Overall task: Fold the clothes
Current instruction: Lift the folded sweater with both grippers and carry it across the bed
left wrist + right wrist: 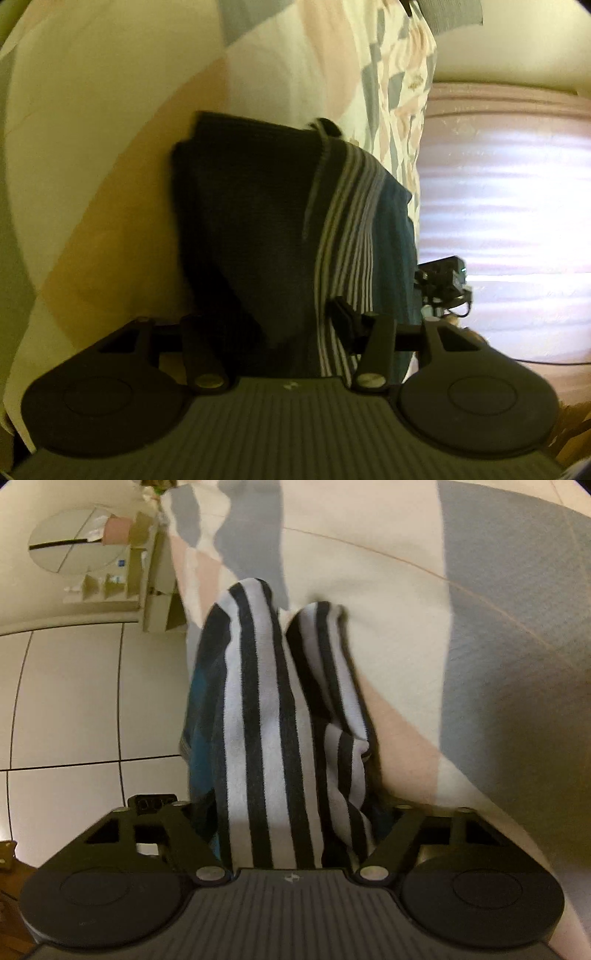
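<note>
Here, a dark garment [258, 229] with a band of white stripes and a teal patch is seen bunched between the arms of the left gripper [284, 354], over a bedspread [92, 129] patterned in cream, pink and grey. The fingertips are hidden under the cloth, so it cannot be told whether the fabric is pinched or merely draped there. To the right, part of the other gripper's black hardware is visible against a pale curtain [517, 203]. In the right wrist view, the striped part of the same garment [266, 720] is gathered into the right gripper [291, 834], whose fingers are likewise covered, and their closure cannot be told. A tiled floor [74, 701] lies to the left, with shelving [122, 572] beyond.
</note>
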Available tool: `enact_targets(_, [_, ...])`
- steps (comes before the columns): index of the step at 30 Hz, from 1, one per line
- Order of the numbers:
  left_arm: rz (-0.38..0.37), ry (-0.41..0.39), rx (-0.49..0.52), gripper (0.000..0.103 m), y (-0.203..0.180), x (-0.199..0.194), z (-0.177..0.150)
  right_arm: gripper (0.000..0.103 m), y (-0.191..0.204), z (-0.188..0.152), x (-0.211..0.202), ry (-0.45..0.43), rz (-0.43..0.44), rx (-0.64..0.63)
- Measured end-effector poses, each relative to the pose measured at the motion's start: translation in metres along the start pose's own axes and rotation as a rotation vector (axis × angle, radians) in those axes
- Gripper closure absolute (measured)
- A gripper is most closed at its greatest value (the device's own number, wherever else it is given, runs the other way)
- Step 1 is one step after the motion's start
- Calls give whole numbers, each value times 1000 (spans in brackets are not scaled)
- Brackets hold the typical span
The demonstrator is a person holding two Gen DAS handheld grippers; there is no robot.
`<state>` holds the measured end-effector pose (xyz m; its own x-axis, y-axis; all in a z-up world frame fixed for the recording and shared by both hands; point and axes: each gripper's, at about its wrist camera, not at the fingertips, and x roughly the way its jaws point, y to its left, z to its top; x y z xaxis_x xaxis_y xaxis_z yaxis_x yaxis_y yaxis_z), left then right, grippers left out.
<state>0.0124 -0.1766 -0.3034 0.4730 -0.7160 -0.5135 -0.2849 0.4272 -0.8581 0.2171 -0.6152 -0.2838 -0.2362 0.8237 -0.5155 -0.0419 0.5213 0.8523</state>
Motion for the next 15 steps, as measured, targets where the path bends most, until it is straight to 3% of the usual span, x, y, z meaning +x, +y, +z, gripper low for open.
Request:
enact_targets(3, [13, 23, 20, 73, -8, -3, 5, 52, 9, -13, -11, -51, 8, 5])
enact_targets(9, [82, 114, 88, 76, -29, 12, 26, 55, -6, -60, -19, -234, 60, 107])
enact_targets(12, [117, 154, 208, 84, -61, 12, 35, 57, 6, -91, -28, -329, 93, 103])
enact_targets(15, [98, 178, 309, 85, -100, 9, 45, 59, 5, -144, -37, -415, 138, 164])
